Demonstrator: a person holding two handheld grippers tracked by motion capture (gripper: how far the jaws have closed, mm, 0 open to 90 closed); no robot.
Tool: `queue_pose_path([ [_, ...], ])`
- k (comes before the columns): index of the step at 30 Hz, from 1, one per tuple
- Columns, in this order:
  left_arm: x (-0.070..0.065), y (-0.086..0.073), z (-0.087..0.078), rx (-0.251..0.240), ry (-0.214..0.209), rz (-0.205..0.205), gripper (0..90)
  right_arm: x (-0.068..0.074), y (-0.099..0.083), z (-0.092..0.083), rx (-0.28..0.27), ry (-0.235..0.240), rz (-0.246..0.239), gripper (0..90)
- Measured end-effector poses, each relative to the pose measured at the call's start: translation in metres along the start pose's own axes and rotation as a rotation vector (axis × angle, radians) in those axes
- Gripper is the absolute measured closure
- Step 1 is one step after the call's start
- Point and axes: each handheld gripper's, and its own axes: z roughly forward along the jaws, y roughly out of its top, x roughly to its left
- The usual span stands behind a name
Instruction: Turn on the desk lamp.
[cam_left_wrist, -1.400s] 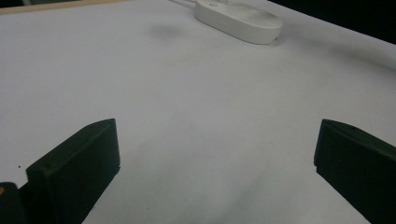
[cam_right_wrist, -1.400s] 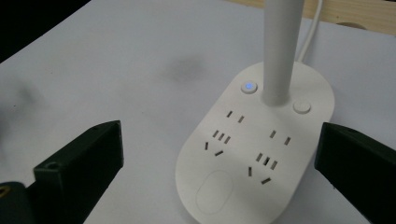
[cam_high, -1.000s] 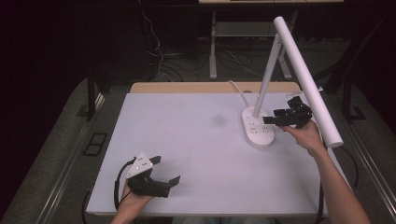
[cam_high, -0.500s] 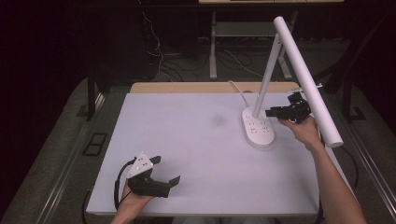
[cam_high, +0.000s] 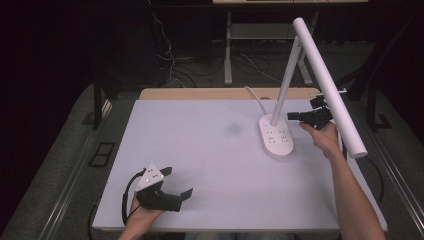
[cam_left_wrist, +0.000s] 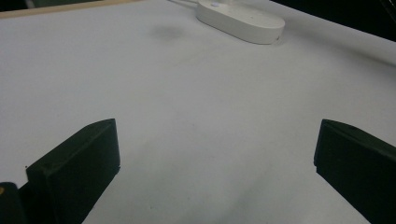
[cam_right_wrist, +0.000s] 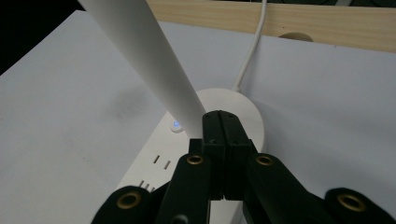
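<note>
The white lamp (cam_high: 278, 134) stands far right on the surface (cam_high: 210, 165). The right gripper (cam_high: 294, 116), jaws pressed together, hangs above its base, where the right gripper view shows a blue light (cam_right_wrist: 176, 125). The left gripper (cam_high: 176, 186) rests wide open, near left.

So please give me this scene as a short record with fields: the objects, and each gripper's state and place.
surface: white table
object: white desk lamp, its base has sockets and a lit blue button
cable: white, runs from the base to the far edge
left gripper: open, low at near left
right gripper: shut, empty, above the base beside the stem
</note>
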Motion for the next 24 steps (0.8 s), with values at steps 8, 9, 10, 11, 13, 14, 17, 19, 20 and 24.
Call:
queue_pose_path([
  [8, 0.000, 0.000, 0.001, 0.004, 0.000, 0.006, 0.0, -0.005, -0.001, 0.011, 0.009, -0.002, 0.028, 89.1],
  [9, 0.000, 0.000, 0.001, 0.005, -0.001, 0.008, 0.0, -0.006, -0.001, 0.013, 0.006, -0.001, 0.029, 89.1],
  [10, 0.000, 0.000, 0.001, 0.004, -0.002, 0.007, 0.0, -0.006, -0.001, 0.014, 0.009, -0.002, 0.034, 89.1],
  [11, 0.000, 0.000, 0.001, 0.003, -0.002, 0.007, 0.0, -0.006, -0.001, 0.016, 0.011, -0.005, 0.037, 89.1],
  [13, 0.000, 0.000, 0.001, 0.004, -0.001, 0.007, 0.0, -0.006, 0.000, 0.019, 0.015, -0.002, 0.045, 89.1],
  [14, 0.000, 0.000, 0.001, 0.003, 0.000, 0.007, 0.0, -0.006, 0.000, 0.020, 0.013, -0.005, 0.045, 89.1],
  [17, 0.000, 0.000, 0.001, 0.003, 0.002, 0.008, 0.0, -0.006, 0.001, 0.024, 0.015, -0.005, 0.050, 89.1],
  [19, 0.000, 0.000, 0.001, 0.000, 0.003, 0.005, 0.0, -0.006, 0.001, 0.027, 0.011, -0.005, 0.048, 89.1],
  [20, 0.000, 0.000, 0.001, 0.000, 0.003, 0.005, 0.0, -0.006, 0.001, 0.028, 0.016, -0.005, 0.053, 89.1],
  [24, 0.000, 0.000, 0.001, 0.004, 0.003, 0.009, 0.0, -0.008, -0.001, 0.033, 0.029, -0.008, 0.056, 89.1],
])
